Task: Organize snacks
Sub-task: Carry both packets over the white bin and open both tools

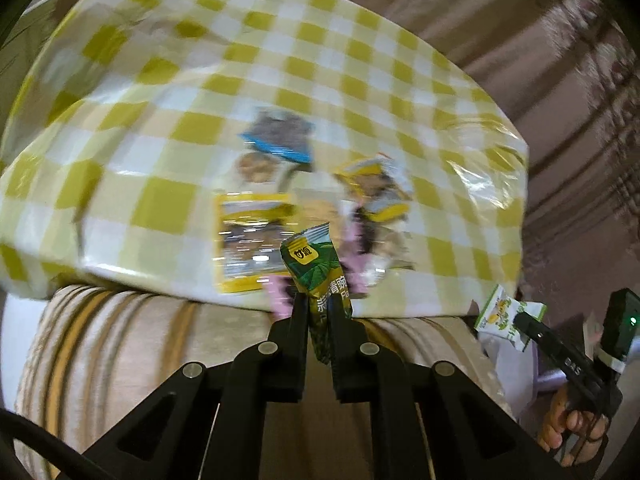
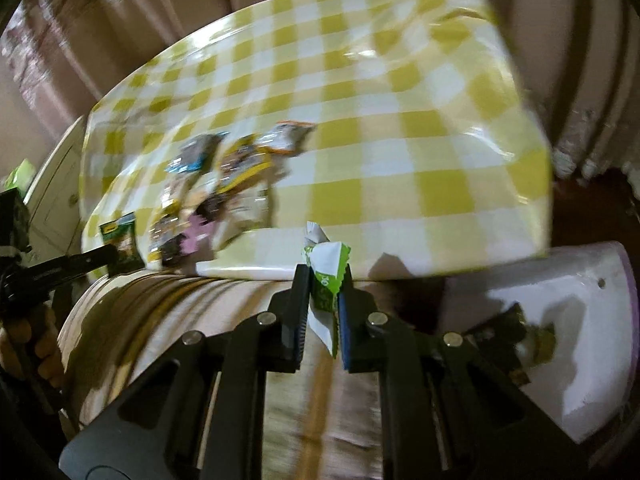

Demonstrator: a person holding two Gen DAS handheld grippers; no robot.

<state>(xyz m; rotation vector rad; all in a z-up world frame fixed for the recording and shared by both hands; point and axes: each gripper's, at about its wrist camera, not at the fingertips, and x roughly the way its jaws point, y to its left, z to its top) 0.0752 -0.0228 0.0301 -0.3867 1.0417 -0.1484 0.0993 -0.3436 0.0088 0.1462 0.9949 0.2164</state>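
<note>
Blurring smears most of the left wrist view: the snack packets [image 1: 280, 196] heaped on the checked tablecloth [image 1: 160, 92] show only as yellow, blue and pink patches, their print unreadable. Sharp in front, the left gripper [image 1: 319, 304] has its jaws clamped on a dark green packet [image 1: 314, 268], gripping its lower half. The packet's long axis runs up and away from the jaws, its crimped top leaning slightly right, and its lower end is hidden between the fingers. At the right edge the right gripper [image 1: 524, 316] carries a white-and-green packet [image 1: 500, 316], partly cut off by its finger.

From the right wrist, the table and the pile [image 2: 224, 184] are again streaked. The right gripper [image 2: 323, 280] is closed on the white-and-green packet [image 2: 326, 276], which stands upright between the jaws, its folded top poking above the tips and its lower corner hanging below. Far left, the left gripper [image 2: 110, 258] holds the dark green packet [image 2: 122, 246] at the table's near edge.
</note>
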